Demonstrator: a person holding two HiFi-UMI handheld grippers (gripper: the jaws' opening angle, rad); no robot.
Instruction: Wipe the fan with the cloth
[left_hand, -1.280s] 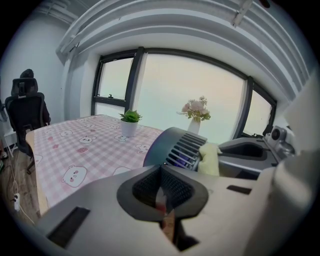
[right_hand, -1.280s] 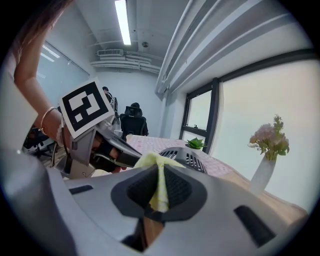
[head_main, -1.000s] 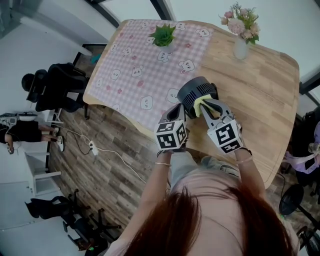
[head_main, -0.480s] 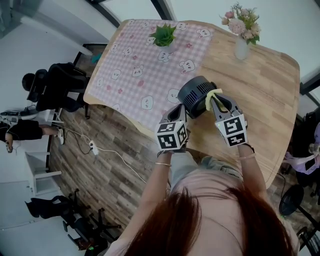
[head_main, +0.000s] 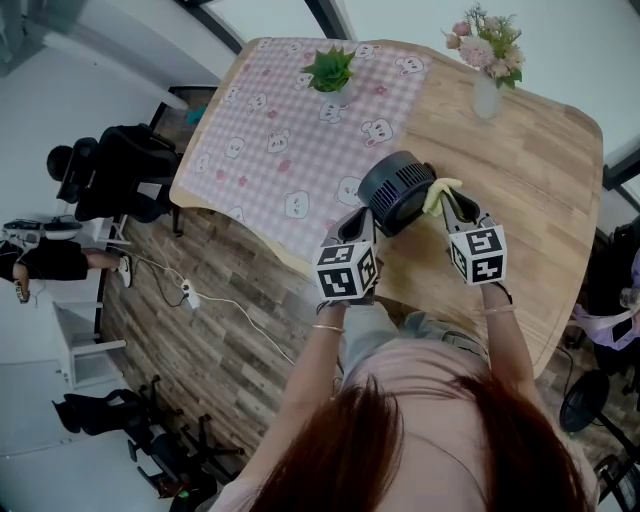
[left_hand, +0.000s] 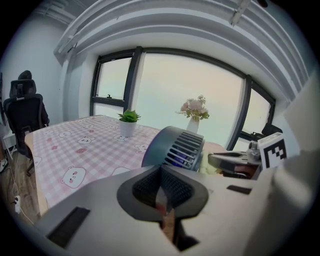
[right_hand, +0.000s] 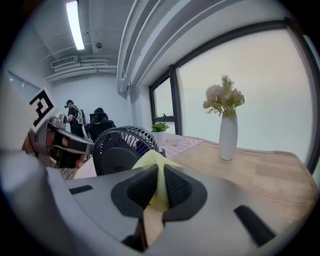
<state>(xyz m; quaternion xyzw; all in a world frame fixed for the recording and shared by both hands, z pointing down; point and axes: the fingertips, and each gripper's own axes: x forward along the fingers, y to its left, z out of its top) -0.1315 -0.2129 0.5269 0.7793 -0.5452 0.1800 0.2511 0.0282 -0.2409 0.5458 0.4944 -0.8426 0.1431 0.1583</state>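
Observation:
A small dark round fan (head_main: 398, 190) stands on the wooden table (head_main: 540, 180), by the edge of the pink checked tablecloth (head_main: 290, 140). My right gripper (head_main: 443, 200) is shut on a yellow cloth (head_main: 440, 190), which sits at the fan's right rim. In the right gripper view the cloth (right_hand: 157, 172) sticks out between the jaws, with the fan's grille (right_hand: 120, 147) just left of it. My left gripper (head_main: 362, 222) is at the fan's near left edge with its jaws together and nothing seen between them. The left gripper view shows the fan's housing (left_hand: 175, 147) just beyond them.
A potted plant (head_main: 328, 70) stands at the far end of the tablecloth. A white vase of flowers (head_main: 485, 95) stands at the far right. The table's near edge runs just below the grippers. Office chairs and a seated person (head_main: 45, 262) are on the floor at the left.
My right gripper has carried the yellow cloth from the fan's front face rightward to its right rim. The left gripper and the fan have barely moved.

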